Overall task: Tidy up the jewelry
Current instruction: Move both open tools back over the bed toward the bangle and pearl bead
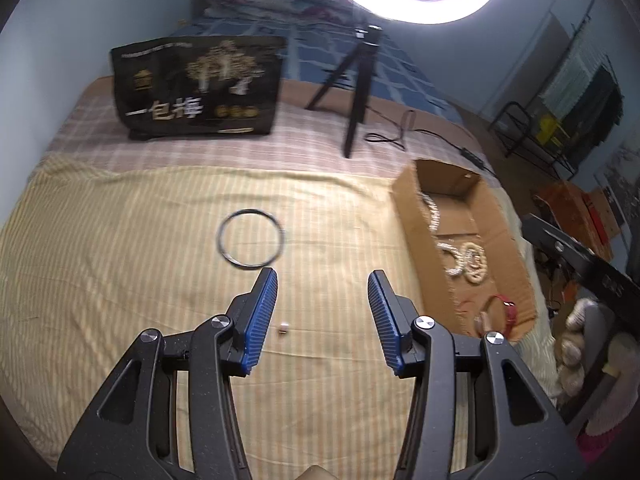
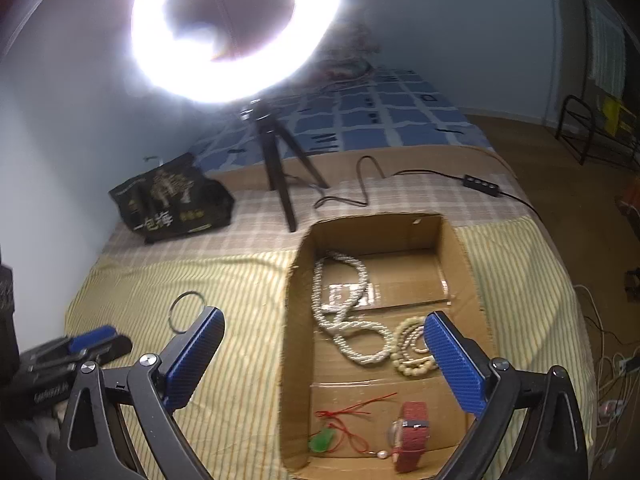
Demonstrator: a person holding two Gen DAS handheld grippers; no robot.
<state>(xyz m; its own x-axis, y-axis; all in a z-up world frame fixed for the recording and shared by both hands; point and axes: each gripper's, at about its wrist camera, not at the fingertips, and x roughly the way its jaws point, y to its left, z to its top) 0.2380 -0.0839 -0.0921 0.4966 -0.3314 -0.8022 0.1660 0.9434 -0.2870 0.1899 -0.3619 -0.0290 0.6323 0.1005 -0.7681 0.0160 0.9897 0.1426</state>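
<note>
A thin dark bangle lies flat on the yellow striped sheet, out in the middle of the bed and well apart from the box. A tiny pale bead lies on the sheet too, nearer the front edge. These two are the only pieces not put away yet.

The cardboard box sits by the right side of the bed. Inside it are a long white bead necklace, a bead bracelet, a red watch and a green charm on a red string.

The left gripper is about half open and holds nothing. It hangs over the sheet, with the bangle just past its left finger and the bead between its fingers.

The right gripper is wide open over the box and holds nothing.

I think the job is nearly done. Next, the left gripper should go down, pinch the bangle's rim or the bead, and carry it into the box. The bangle is thin and flat, so it may slip.
</note>
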